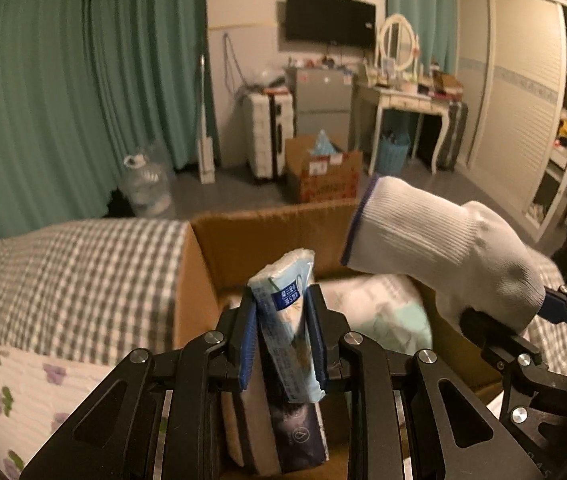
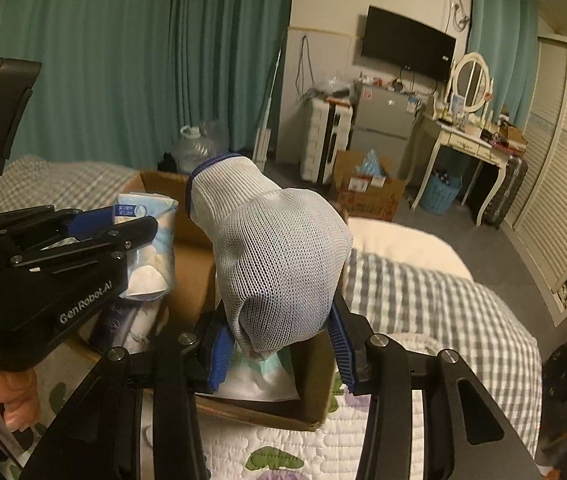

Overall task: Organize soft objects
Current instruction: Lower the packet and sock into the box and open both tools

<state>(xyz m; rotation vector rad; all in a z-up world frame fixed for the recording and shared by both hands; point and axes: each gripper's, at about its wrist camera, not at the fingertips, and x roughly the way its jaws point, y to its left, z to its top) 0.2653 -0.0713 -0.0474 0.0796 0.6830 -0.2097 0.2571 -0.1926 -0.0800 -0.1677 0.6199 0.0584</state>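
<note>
**Over the box: both grippers loaded**

Above the cardboard box on the bed, the left gripper is clamped on a tissue pack, a pale blue wrapper with a small dark blue label. Its blue fingers press the pack from both sides, and the pack stands nearly upright, its top poking out past the fingertips. In the right wrist view the same pack hangs over the box's left part, with the left gripper pinching it from the side.

To the right of the pack, the right gripper is closed on a white knit glove with a dark blue cuff. The glove bulges up and forward out of the jaws, cuff pointing away from the camera, and its lower end is squeezed between the blue pads. In the left wrist view the glove juts over the box's right side.

Inside the box lie a white and mint packet beneath the glove, and a dark purple pack under the tissue pack. The box sits on a grey checked sheet, next to a floral quilt.
</note>
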